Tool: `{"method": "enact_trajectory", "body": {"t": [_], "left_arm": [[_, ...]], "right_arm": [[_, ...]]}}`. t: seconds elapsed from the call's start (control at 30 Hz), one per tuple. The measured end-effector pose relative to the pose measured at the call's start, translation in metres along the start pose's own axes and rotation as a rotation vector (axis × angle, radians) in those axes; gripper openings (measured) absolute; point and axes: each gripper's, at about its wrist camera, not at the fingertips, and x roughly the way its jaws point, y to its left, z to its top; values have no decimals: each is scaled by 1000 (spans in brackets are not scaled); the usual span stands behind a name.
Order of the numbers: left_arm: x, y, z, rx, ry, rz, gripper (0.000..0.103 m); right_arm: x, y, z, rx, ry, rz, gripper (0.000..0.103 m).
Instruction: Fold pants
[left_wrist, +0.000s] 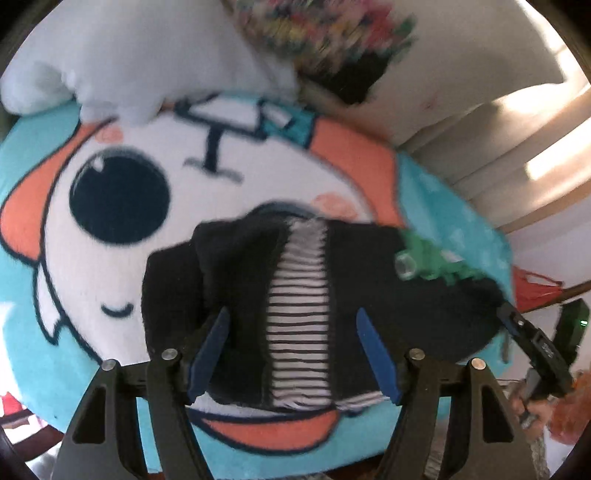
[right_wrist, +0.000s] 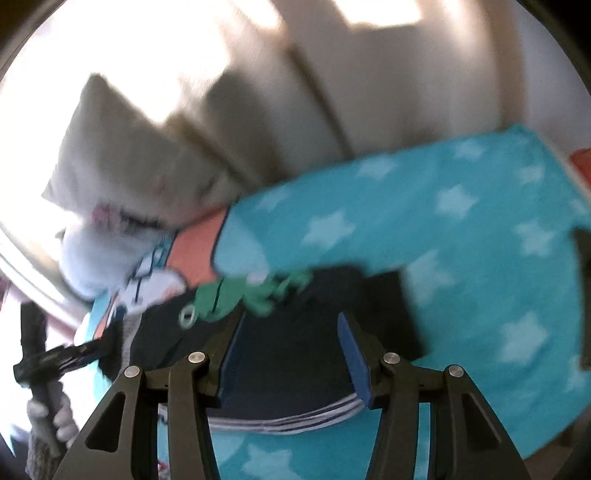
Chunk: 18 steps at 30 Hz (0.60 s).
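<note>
Pants (left_wrist: 236, 280): soft, light, floppy; we'd pinch at folded hem edge. Left gripper (left_wrist: 295, 354) & right gripper (right_wrist: 291, 354) both wide, empty.

Soft matt dark cloth pants (left_wrist: 236, 280) with striped knit lining lie on a fuzzy plush blanket (left_wrist: 258, 162); matt black plastic tongs (left_wrist: 291, 350) carry shiny metal pins.

Home bedroom, cartoon fleece blanket (left_wrist: 92, 258), white pillow (left_wrist: 110, 66)
</note>
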Motion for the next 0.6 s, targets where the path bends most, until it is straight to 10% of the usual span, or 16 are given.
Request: {"method": "enact_trajectory", "body": {"t": [0.3, 0.6], "left_arm": [[-27, 1, -9, 7, -54, 7, 70], [-121, -29, -38, 108, -404, 172, 81]], "right_arm": [[5, -49, -5, 165, 17, -13, 52], [-46, -32, 1, 76, -158, -157, 58]]}}
